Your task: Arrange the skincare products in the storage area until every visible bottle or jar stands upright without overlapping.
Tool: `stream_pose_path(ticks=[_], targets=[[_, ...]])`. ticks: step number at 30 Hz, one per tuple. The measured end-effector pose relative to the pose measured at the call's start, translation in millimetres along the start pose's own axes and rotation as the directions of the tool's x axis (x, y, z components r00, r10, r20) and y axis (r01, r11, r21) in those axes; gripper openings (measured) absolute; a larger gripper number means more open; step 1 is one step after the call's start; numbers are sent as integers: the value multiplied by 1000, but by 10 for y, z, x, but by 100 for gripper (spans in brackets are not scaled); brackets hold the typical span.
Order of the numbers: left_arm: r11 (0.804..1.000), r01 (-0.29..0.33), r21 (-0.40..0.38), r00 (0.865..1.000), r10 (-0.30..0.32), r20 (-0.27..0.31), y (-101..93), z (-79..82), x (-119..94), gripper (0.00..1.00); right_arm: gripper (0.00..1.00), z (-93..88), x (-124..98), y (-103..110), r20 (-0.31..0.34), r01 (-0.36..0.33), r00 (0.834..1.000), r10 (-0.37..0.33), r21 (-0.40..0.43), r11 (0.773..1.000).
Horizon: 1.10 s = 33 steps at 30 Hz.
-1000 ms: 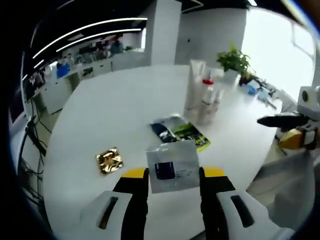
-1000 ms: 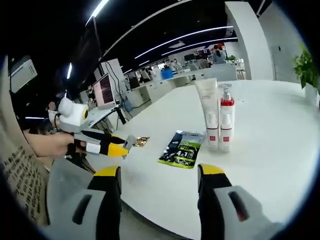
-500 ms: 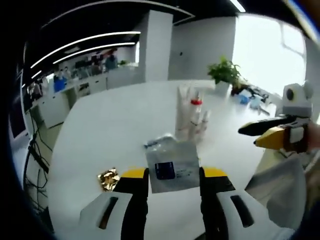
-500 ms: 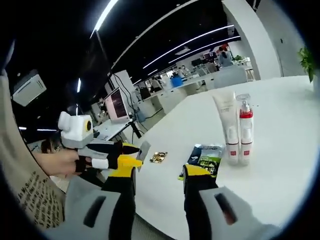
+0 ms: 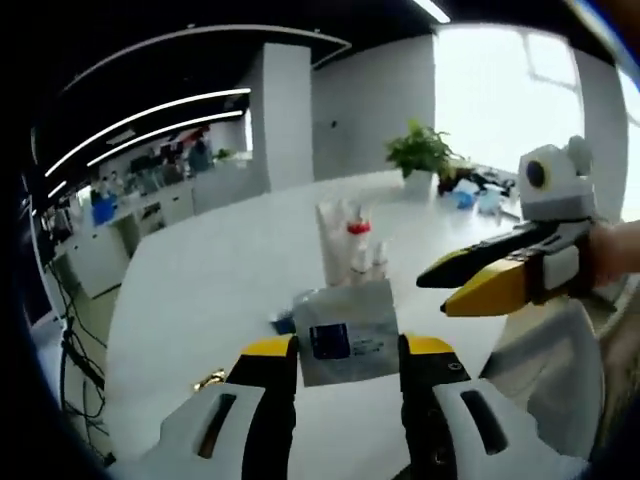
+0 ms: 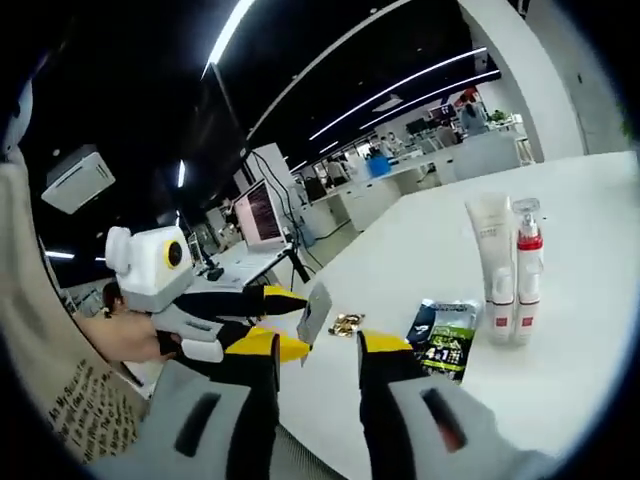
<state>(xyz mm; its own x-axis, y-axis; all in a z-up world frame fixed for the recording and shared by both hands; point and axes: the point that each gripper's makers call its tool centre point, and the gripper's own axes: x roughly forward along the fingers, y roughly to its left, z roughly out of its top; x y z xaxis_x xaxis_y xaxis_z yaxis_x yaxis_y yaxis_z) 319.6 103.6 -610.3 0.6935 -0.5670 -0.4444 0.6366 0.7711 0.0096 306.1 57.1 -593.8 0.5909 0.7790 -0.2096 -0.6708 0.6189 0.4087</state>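
My left gripper is shut on a silver sachet with a dark blue label, held above the white table. Behind it a white tube and a red-collared pump bottle stand upright side by side. My right gripper comes in from the right, close to the sachet. In the right gripper view its jaws stand open with a narrow gap and nothing between them. Just beyond them is the left gripper with the silver sachet. The tube and pump bottle stand to the right.
A green-black sachet and a small gold sachet lie flat on the table. The gold sachet is near my left jaw. A potted plant and small items sit at the far edge. A hand holds the left gripper.
The right gripper's jaws have narrowed and it has come close beside the left gripper. The left gripper, still holding the silver sachet, has lifted and tilted toward the bottles.
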Motion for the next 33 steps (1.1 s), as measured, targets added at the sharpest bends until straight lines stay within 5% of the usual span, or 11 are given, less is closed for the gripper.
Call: stream_pose_path(ticks=[20, 29, 33], targets=[[995, 7, 101, 999, -11, 45, -91, 212, -80, 37, 1, 197, 86, 28, 82, -10, 997, 2, 98, 995], [994, 5, 106, 998, -11, 56, -92, 251, -81, 37, 1, 268, 78, 46, 103, -34, 994, 20, 141, 989], [999, 30, 42, 996, -34, 87, -96, 317, -91, 49, 1, 360, 32, -37, 125, -21, 992, 1, 158, 987]])
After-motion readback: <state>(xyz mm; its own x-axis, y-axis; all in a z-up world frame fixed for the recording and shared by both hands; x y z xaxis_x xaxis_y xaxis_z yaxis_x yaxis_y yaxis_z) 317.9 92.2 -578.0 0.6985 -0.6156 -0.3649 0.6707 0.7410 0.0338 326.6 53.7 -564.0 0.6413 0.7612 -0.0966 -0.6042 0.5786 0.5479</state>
